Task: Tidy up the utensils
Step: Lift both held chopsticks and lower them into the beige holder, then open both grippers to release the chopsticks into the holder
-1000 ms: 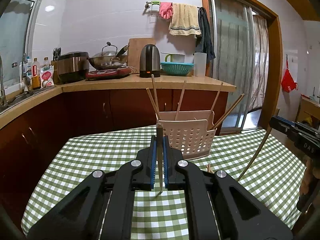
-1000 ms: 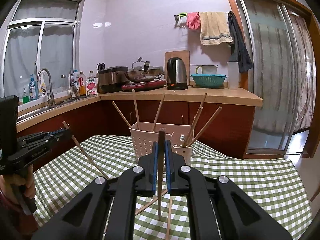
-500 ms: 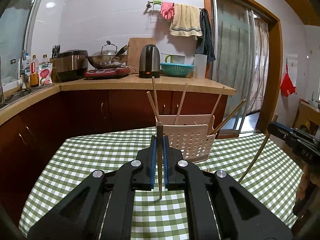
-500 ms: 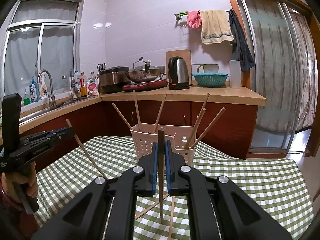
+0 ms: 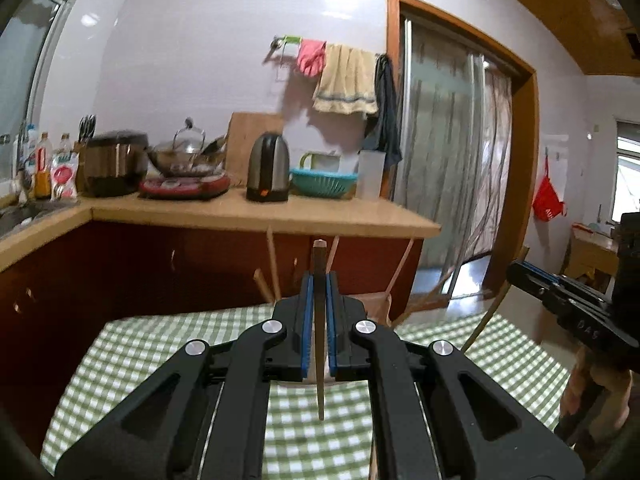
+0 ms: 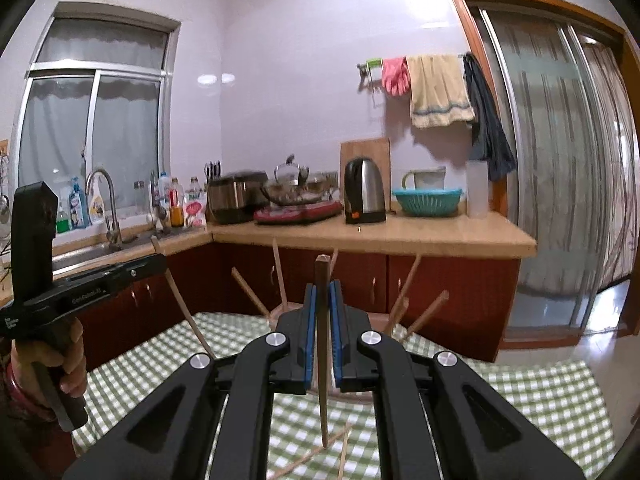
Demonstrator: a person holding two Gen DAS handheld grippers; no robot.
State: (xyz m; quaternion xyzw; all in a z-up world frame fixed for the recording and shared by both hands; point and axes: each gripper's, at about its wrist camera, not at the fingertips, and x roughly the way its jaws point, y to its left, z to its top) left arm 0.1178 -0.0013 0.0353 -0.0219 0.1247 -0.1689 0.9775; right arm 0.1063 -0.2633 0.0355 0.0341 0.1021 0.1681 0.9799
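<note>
Chopsticks, one clamped upright in each gripper above the checked tabletop (image 5: pixel 120 360).
Left gripper (image 5: pixel 319 296) is closed tight on a chopstick (image 5: pixel 319 344), tip pointing down over the green-check cloth; right gripper (image 6: pixel 322 304) is likewise clamped on a darker chopstick (image 6: pixel 322 360), near vertical. More chopsticks (image 6: pixel 404 292) stick out at angles from the white perforated holder (image 5: pixel 376 304), which sits on the tabletop straight ahead, mostly hidden behind the grippers. Two loose chopsticks (image 6: pixel 342 456) lie flat on the cloth below the right gripper. A hand (image 6: pixel 68 364) grips the left gripper's handle in the right wrist view. Kitchen counter (image 6: pixel 400 236) with kettle behind.
</note>
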